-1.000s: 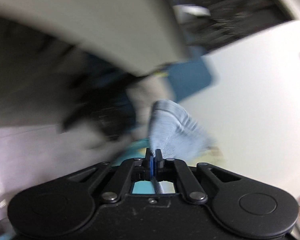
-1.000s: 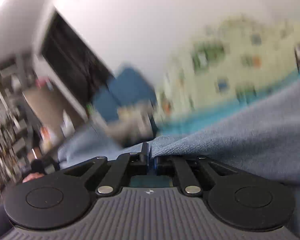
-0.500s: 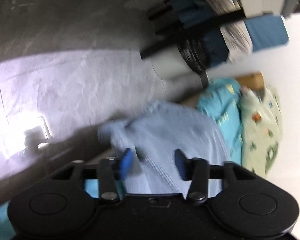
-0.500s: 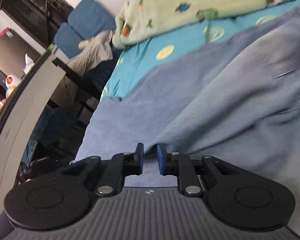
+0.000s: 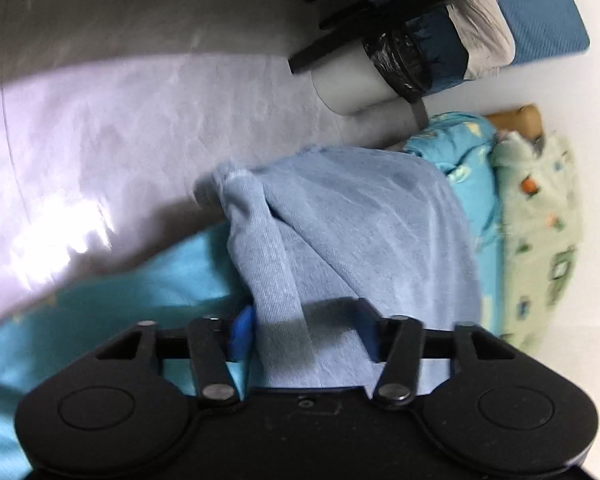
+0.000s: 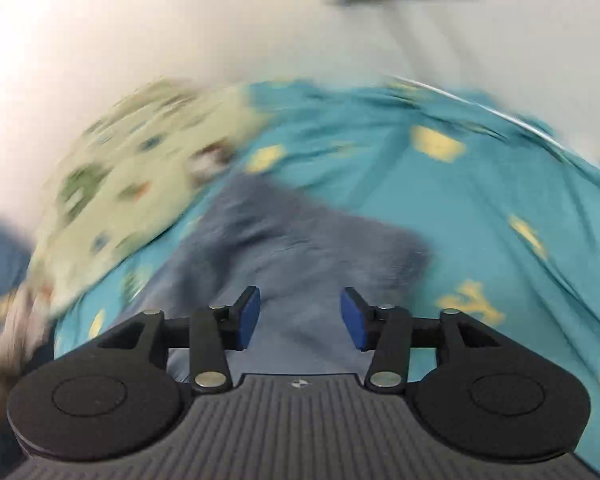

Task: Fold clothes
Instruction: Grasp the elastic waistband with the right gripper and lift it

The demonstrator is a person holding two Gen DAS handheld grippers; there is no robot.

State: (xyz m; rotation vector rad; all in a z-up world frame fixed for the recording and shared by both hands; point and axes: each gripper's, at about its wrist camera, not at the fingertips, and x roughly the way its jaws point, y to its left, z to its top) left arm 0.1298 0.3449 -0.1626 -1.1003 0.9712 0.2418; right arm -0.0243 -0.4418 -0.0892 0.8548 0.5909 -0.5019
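On the turquoise bedsheet (image 6: 480,184) lies the blue denim garment (image 5: 352,220), a fold between the left gripper (image 5: 306,334) whose jaws have just been closing, unpinched, while the right gripper (image 6: 300,318), just opening, holds nothing

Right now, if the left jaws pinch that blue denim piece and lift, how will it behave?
Probably floppy: the blue denim garment already lies in soft folds and drapes off the bed edge. Likely to bunch rather than hold shape. Its twill weave looks grippy, so slipping seems unlikely, though a thick fold may resist a narrow pinch.
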